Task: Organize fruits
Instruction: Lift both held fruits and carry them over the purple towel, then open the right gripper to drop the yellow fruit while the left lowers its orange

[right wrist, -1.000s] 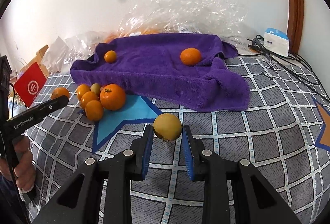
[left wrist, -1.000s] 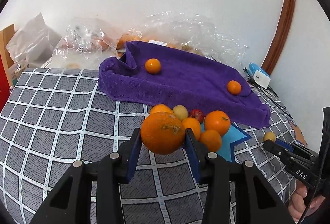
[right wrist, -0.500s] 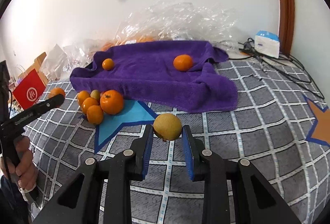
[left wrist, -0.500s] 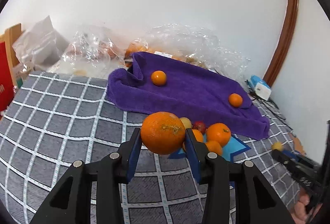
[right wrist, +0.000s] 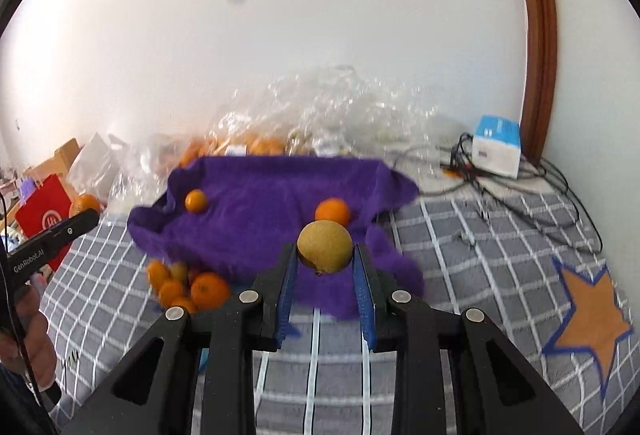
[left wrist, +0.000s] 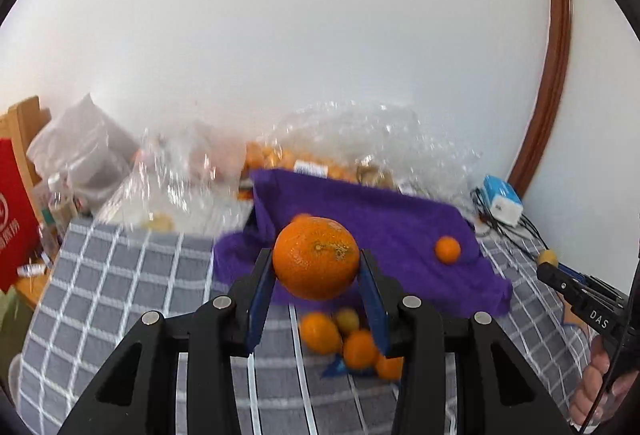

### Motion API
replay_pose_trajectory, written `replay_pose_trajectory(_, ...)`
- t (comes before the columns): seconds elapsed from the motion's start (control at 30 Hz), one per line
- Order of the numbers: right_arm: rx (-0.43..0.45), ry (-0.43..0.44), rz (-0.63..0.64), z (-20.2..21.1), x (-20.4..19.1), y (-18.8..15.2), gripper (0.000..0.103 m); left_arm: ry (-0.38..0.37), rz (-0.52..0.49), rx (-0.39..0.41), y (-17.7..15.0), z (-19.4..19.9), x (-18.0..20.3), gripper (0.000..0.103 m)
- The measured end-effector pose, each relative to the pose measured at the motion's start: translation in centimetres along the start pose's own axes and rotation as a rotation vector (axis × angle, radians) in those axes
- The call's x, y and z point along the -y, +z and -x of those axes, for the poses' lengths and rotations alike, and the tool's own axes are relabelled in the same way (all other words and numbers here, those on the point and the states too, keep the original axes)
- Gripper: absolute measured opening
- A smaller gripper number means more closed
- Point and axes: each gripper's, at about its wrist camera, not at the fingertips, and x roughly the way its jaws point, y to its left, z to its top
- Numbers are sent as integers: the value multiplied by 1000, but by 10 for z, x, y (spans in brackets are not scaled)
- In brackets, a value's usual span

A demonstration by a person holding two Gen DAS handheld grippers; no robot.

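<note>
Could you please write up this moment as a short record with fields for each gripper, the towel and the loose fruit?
left gripper: shut on large orange
right gripper: shut on yellow-brown fruit
purple towel: two small oranges on it
fruit pile: on the checked cover, at the towel's near edge

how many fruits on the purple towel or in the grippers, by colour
orange: 3 (small orange, medium orange on the purple towel; large orange in left gripper)
yellow-brown: 1 (yellow-brown fruit in right gripper)
total: 4
</note>
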Motion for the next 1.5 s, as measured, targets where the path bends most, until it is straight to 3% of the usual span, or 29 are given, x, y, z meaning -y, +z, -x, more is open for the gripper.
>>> replay_pose_trajectory(0.3,17,3,-54,-44,2,46,28,7,34,36,46,-45,-3,40)
replay_pose_trajectory(0.53,-14,-20,-36,-83,3,32,28,14,130,-34,24,-90,-27,40)
replay_pose_trajectory(0.73,-21,-31,-37,-88,8,26,28,32,164,-51,14,-97,-39,40)
replay_pose_trajectory(0.9,-61,-29,-33,-101,8,20,28,2,233,-92,13,-108,-54,40)
replay_pose_trajectory(1.27,-153,-31,-10,-126,0,6,28,-29,174,-105,10,-112,-41,40)
replay_pose_trajectory(1.4,-197,-64,8,-132,-2,3,28,-61,146,-160,3,-123,-32,40)
replay_pose_trajectory(1.5,-211,-65,1,-135,0,1,28,-25,114,-182,-1,-129,-27,40)
